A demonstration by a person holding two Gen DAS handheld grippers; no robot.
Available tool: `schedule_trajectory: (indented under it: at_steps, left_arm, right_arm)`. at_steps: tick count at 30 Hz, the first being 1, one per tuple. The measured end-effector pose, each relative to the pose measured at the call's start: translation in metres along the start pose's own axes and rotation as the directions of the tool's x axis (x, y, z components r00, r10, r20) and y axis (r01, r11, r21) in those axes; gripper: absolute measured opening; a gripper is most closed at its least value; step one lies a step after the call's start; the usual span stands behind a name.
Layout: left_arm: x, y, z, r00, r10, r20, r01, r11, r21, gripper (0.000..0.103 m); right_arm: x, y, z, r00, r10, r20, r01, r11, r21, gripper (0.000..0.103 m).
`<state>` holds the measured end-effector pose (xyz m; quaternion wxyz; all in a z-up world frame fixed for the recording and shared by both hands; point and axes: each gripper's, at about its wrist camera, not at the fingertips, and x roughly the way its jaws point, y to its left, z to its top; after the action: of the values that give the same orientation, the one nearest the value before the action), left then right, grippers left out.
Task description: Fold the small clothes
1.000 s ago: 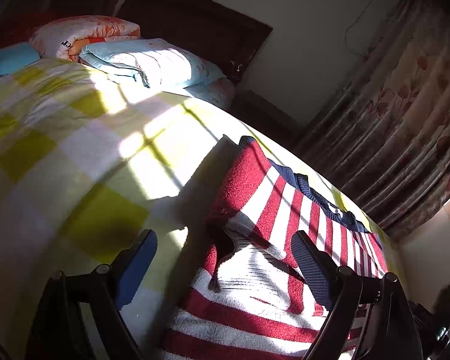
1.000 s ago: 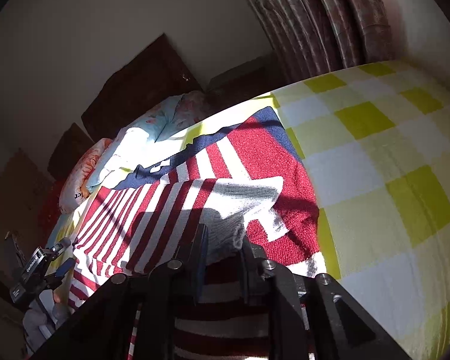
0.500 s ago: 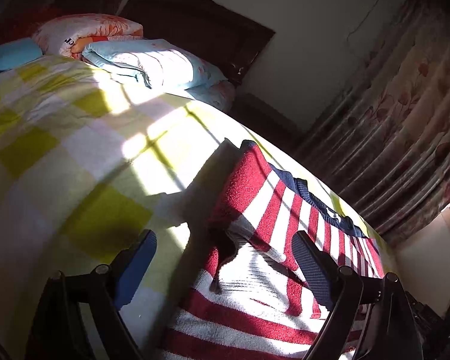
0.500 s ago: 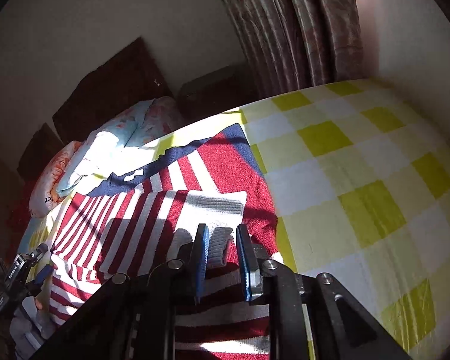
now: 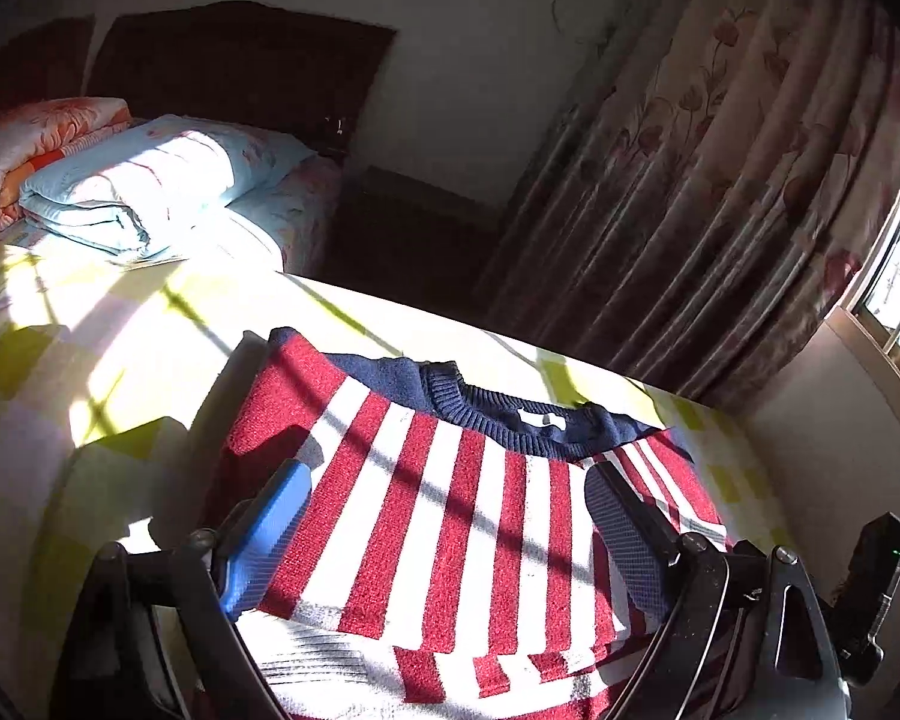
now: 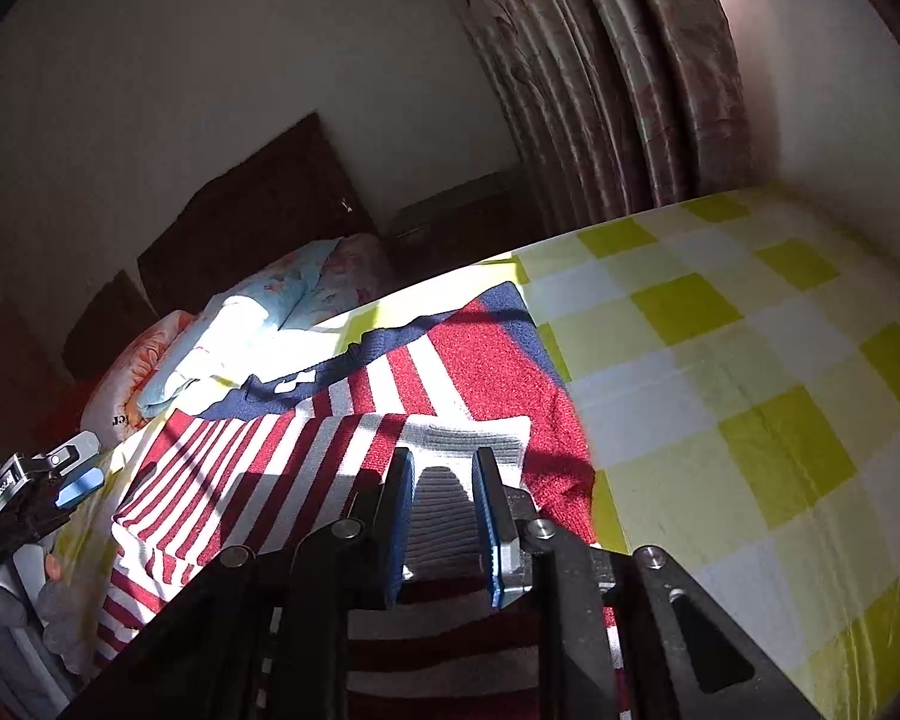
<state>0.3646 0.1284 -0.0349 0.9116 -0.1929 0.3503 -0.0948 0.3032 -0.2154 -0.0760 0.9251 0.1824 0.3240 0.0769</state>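
A red-and-white striped sweater (image 5: 426, 540) with a navy collar (image 5: 498, 414) lies flat on the yellow-checked bed sheet (image 6: 720, 360). One sleeve is folded across its chest, the grey ribbed cuff (image 6: 468, 438) resting on the stripes. My right gripper (image 6: 444, 462) hovers at that cuff with its jaws slightly parted; the cuff shows between them and the pads do not press on it. My left gripper (image 5: 444, 480) stands open over the chest of the sweater, just below the collar, with nothing in it. It also shows at the sweater's far left side as the left gripper (image 6: 60, 480).
A folded light-blue quilt (image 5: 132, 198) and an orange floral pillow (image 5: 36, 138) lie at the head of the bed below a dark headboard (image 5: 240, 66). A dark bedside cabinet (image 5: 408, 222) and floral curtains (image 5: 720, 210) stand past the far edge. Bare sheet spreads right of the sweater.
My left gripper has swung right and up from the sweater's left sleeve edge to over its chest. The right jaws have parted, leaving the cuff lying on the sweater.
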Motion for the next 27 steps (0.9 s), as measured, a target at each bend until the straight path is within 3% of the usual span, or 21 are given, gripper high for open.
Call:
schedule_trajectory:
  at_steps: [2,4,6,10,11,13,16,19,22,27]
  left_arm:
    - [0.029,0.013,0.011,0.998,0.032,-0.048,-0.033,0.999,-0.034,0.103]
    - [0.052,0.034,0.015,0.980,0.175,-0.097,-0.181,0.982,-0.056,0.103]
    - [0.049,0.043,0.016,0.973,0.225,-0.041,-0.227,0.973,-0.044,0.103]
    - [0.039,0.058,0.016,0.948,0.317,-0.031,-0.318,0.944,-0.090,0.103]
    - [0.037,0.060,0.017,0.947,0.319,-0.023,-0.320,0.942,-0.103,0.103]
    - [0.034,0.059,0.022,0.967,0.256,-0.013,-0.256,0.959,-0.121,0.103]
    - [0.042,0.038,0.035,0.986,0.166,-0.005,-0.166,0.984,-0.059,0.103]
    - [0.071,0.027,0.045,0.972,0.228,-0.060,-0.228,0.974,0.008,0.103]
    - [0.091,0.045,0.049,0.947,0.301,-0.114,-0.307,0.951,-0.034,0.103]
    - [0.073,0.059,0.044,0.963,0.227,-0.143,-0.245,0.962,-0.122,0.103]
  right_arm:
    - [0.004,-0.001,0.001,1.000,0.001,-0.014,-0.001,1.000,0.009,0.020]
    - [0.005,-0.001,0.001,1.000,0.004,-0.017,-0.004,1.000,0.007,0.020]
    - [0.005,-0.003,0.001,1.000,0.008,-0.016,-0.008,1.000,0.017,0.020]
    - [0.008,-0.006,0.000,0.999,0.020,-0.031,-0.020,1.000,0.022,0.020]
    - [0.009,-0.006,0.001,0.999,0.019,-0.035,-0.019,1.000,0.019,0.020]
    - [0.011,-0.005,0.000,0.999,0.021,-0.044,-0.020,1.000,0.018,0.020]
    - [0.011,-0.005,0.000,0.999,0.020,-0.045,-0.020,1.000,0.017,0.020]
    - [0.011,-0.006,0.000,0.999,0.021,-0.048,-0.021,1.000,0.017,0.020]
    - [0.011,-0.006,0.000,0.999,0.024,-0.048,-0.022,1.000,0.022,0.020]
    - [0.012,-0.007,0.000,0.998,0.029,-0.057,-0.028,0.999,0.021,0.020]
